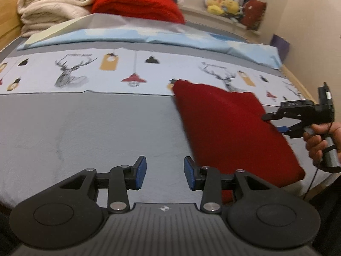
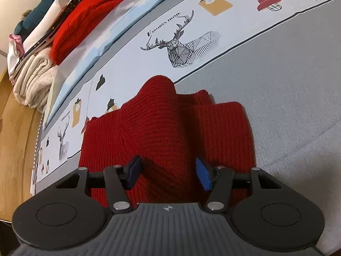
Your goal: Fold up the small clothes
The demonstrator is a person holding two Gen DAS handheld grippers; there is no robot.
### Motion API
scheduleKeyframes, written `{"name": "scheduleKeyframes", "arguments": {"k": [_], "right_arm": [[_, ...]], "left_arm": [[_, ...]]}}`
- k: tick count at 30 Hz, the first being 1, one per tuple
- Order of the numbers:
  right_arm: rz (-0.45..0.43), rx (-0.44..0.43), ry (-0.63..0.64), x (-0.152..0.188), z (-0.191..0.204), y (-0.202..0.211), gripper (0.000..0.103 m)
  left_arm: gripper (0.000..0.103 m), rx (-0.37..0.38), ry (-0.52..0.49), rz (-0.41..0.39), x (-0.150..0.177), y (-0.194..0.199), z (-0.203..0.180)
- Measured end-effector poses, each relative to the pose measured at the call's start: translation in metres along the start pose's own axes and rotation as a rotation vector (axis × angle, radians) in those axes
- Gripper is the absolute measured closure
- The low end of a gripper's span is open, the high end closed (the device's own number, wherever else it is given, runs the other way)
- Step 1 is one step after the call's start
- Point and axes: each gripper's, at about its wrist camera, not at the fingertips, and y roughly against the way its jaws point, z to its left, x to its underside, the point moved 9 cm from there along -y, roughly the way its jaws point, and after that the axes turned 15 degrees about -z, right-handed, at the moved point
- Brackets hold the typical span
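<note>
Garment: a dark red knit piece (image 2: pixel 168 132) lies on the grey bedspread (image 1: pixel 85 128), its far edge reaching onto the printed deer-and-lamp band (image 1: pixel 70 72).
Fold so far: it looks doubled over into a rough block, but a rolled hump stands up along the middle and the far layers are stepped, not aligned.
Right gripper (image 2: pixel 168 175): low over the near edge of the knit, jaws apart with the fabric lying between the blue pads (image 2: pixel 203 177); I see no pinch.
Left gripper (image 1: pixel 165 173): off to the side over bare bedspread, jaws partly apart, nothing in them.
Person's hand (image 1: pixel 317 140): wrapped round the right tool's handle at the bed's edge.
Finished pile: folded cream, red and other items (image 1: pixel 64 4) sit stacked at the head of the bed, well apart.
Left to do, I'd judge: flatten the hump, square the edges, perhaps one more fold, then move it to the pile.
</note>
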Motion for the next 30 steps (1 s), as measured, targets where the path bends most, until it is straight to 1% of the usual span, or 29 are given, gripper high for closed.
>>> {"name": "scheduleKeyframes", "arguments": {"k": [2, 3, 4, 5, 7, 10, 11, 12, 13, 14, 15, 16, 17, 18, 19, 20, 21, 22, 23, 24, 25, 26, 27, 29, 30], "right_arm": [[-0.006, 0.003, 0.007, 0.000, 0.000, 0.001, 0.047], [-0.009, 0.006, 0.006, 0.000, -0.001, 0.002, 0.051], [-0.011, 0.006, 0.001, 0.000, -0.002, 0.003, 0.060], [-0.016, 0.000, -0.006, 0.000, -0.002, 0.003, 0.064], [-0.034, -0.006, 0.013, -0.001, 0.000, 0.005, 0.077], [-0.073, -0.026, 0.085, -0.004, 0.009, 0.012, 0.087], [-0.106, -0.046, 0.107, -0.007, 0.014, 0.018, 0.089], [-0.156, -0.078, 0.126, -0.015, 0.020, 0.027, 0.091], [-0.242, -0.127, 0.148, -0.027, 0.028, 0.044, 0.095], [-0.318, -0.158, 0.166, -0.037, 0.033, 0.058, 0.098], [-0.380, -0.152, 0.174, -0.045, 0.030, 0.068, 0.103], [-0.415, -0.079, 0.169, -0.051, 0.016, 0.072, 0.103], [-0.385, -0.002, 0.164, -0.050, -0.001, 0.065, 0.103], [-0.315, 0.067, 0.160, -0.043, -0.018, 0.054, 0.103], [-0.234, 0.106, 0.144, -0.035, -0.032, 0.044, 0.102], [-0.204, 0.120, 0.114, -0.031, -0.040, 0.042, 0.099], [-0.222, 0.110, 0.097, -0.033, -0.041, 0.046, 0.099], [-0.259, 0.072, 0.093, -0.036, -0.035, 0.053, 0.097], [-0.287, 0.027, 0.100, -0.038, -0.027, 0.060, 0.093], [-0.295, -0.012, 0.104, -0.036, -0.020, 0.063, 0.076], [-0.281, -0.040, 0.103, -0.031, -0.015, 0.063, 0.055], [-0.253, -0.051, 0.100, -0.024, -0.016, 0.060, 0.048], [-0.206, -0.057, 0.101, -0.015, -0.014, 0.054, 0.044], [-0.099, -0.064, 0.124, 0.004, -0.011, 0.039, 0.046], [-0.079, -0.053, 0.141, 0.006, -0.010, 0.034, 0.046]], "left_arm": [[0.059, 0.023, -0.008, 0.000, 0.004, -0.005, -0.007], [0.059, 0.034, -0.012, -0.001, 0.007, -0.007, -0.009], [0.059, 0.047, -0.012, -0.003, 0.011, -0.010, -0.010], [0.059, 0.060, -0.009, -0.004, 0.015, -0.013, -0.011], [0.059, 0.077, 0.009, -0.004, 0.024, -0.018, -0.010], [0.059, 0.059, 0.067, 0.024, 0.028, -0.028, -0.004], [0.059, 0.070, 0.087, 0.013, 0.024, -0.028, -0.004], [0.059, 0.082, 0.096, 0.000, 0.020, -0.028, -0.005], [0.059, 0.092, 0.098, -0.010, 0.018, -0.028, -0.007], [0.059, 0.097, 0.101, -0.010, 0.016, -0.029, -0.008], [0.059, 0.103, 0.109, -0.004, 0.016, -0.030, -0.010], [0.059, 0.114, 0.117, 0.006, 0.017, -0.031, -0.012], [0.059, 0.125, 0.115, 0.011, 0.017, -0.032, -0.015], [0.059, 0.131, 0.105, 0.012, 0.017, -0.032, -0.019], [0.059, 0.134, 0.092, 0.012, 0.016, -0.032, -0.021], [0.059, 0.133, 0.082, 0.017, 0.014, -0.031, -0.023], [0.059, 0.134, 0.078, 0.026, 0.013, -0.030, -0.025], [0.059, 0.139, 0.072, 0.040, 0.011, -0.029, -0.027], [0.059, 0.140, 0.058, 0.058, 0.008, -0.028, -0.028], [0.059, 0.137, 0.041, 0.074, 0.004, -0.027, -0.030], [0.059, 0.138, 0.022, 0.090, 0.000, -0.028, -0.032], [0.059, 0.146, 0.005, 0.101, -0.006, -0.029, -0.034], [0.059, 0.158, -0.014, 0.106, -0.014, -0.030, -0.038], [0.059, 0.194, -0.054, 0.098, -0.035, -0.033, -0.047], [0.058, 0.211, -0.069, 0.093, -0.045, -0.036, -0.052]]}}
